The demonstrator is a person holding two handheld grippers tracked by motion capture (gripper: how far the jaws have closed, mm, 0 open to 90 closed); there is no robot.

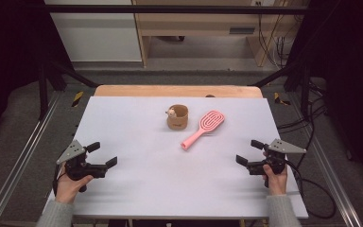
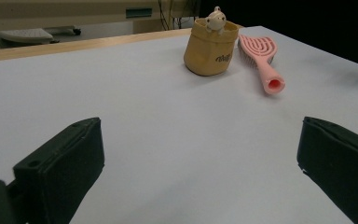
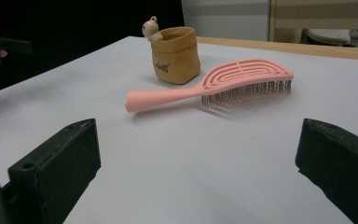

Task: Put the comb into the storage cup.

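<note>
A pink hairbrush (image 1: 202, 127) lies bristles down near the middle of the white table, handle toward the front left. Just left of its head stands a small tan pouch (image 1: 177, 117) with a little animal figure on its rim. In the left gripper view the pouch (image 2: 210, 49) and hairbrush (image 2: 261, 58) lie far ahead; in the right gripper view the hairbrush (image 3: 214, 86) is nearer, the pouch (image 3: 175, 56) behind it. My left gripper (image 1: 102, 154) hovers open at the front left. My right gripper (image 1: 249, 152) is open at the front right. Both hold nothing.
The white table (image 1: 137, 142) ends in a wooden strip (image 1: 177, 91) at the back. Black frame rails run along both sides, and cables (image 1: 312, 118) lie on the floor at the right. Wooden furniture (image 1: 203, 28) stands beyond the table.
</note>
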